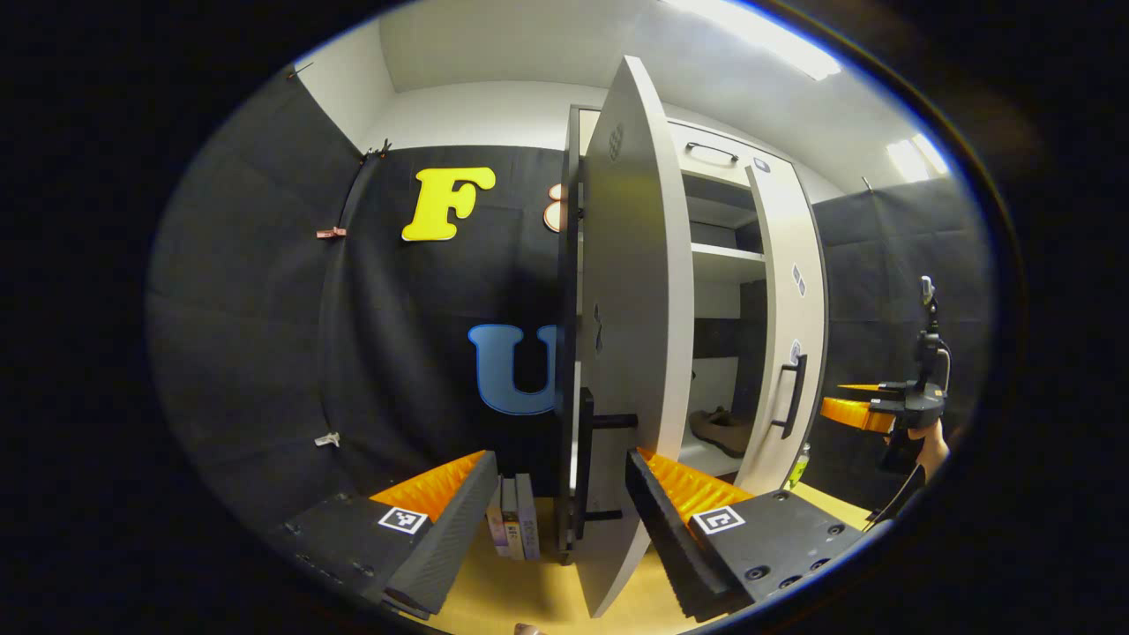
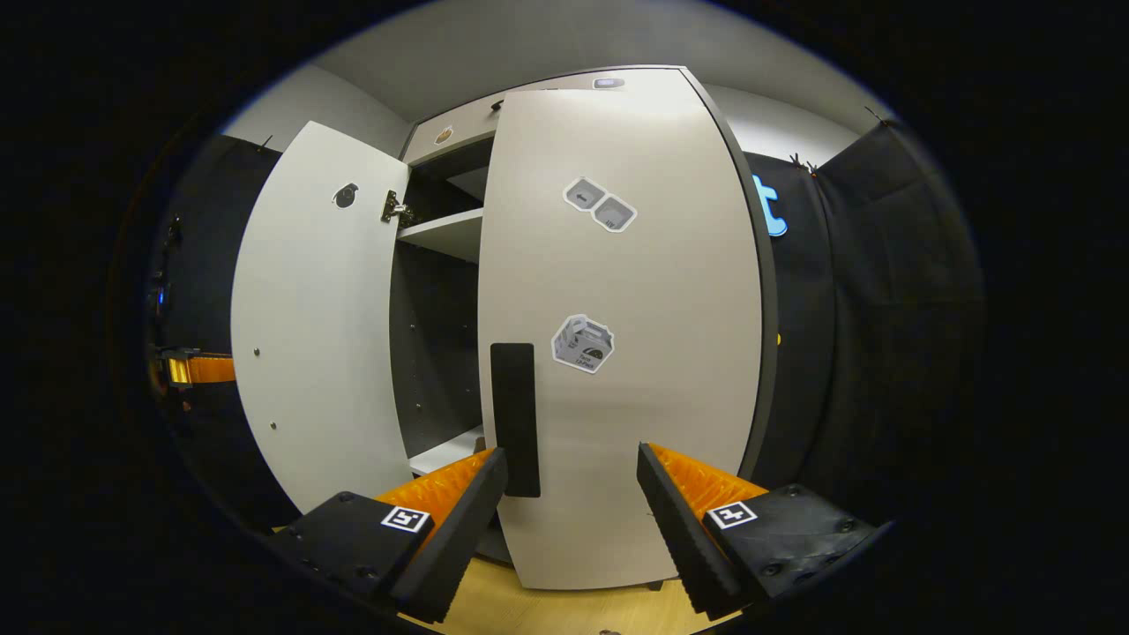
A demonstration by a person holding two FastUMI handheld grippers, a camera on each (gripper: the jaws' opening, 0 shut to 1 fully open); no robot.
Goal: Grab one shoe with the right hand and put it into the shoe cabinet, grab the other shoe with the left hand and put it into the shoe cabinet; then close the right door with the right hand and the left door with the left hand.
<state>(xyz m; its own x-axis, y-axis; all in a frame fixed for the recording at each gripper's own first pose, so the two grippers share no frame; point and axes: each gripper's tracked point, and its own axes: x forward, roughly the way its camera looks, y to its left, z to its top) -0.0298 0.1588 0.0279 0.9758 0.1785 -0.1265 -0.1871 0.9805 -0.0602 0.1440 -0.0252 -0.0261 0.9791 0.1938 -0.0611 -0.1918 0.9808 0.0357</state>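
2 grippers are up in front of the tall white shoe cabinet [image 1: 706, 256]. In the left gripper view, the left gripper [image 1: 562, 494] has its fingers spread wide with nothing between them. It faces the thin edge of the white left door [image 1: 631, 291], which swings far out. The door's long black handle [image 1: 584, 467] sits in the gap between the fingers, but I cannot tell if a finger touches it. A brown shoe [image 1: 719, 429] lies on the bottom shelf inside the cabinet. I can see just 1 shoe. Some books [image 1: 516, 527] stand on the wooden floor [image 1: 529, 591] beside the door. Far off on the right side of this view, a hand [image 1: 926, 441] holds the other gripper.

In the right gripper view, the right gripper [image 2: 571, 494] is wide open too and holds nothing. It faces the white right door [image 2: 617, 353], which is partly shut. The door's black handle [image 2: 514, 419] is just above the left finger. The left door [image 2: 309, 326] stands open beside it.
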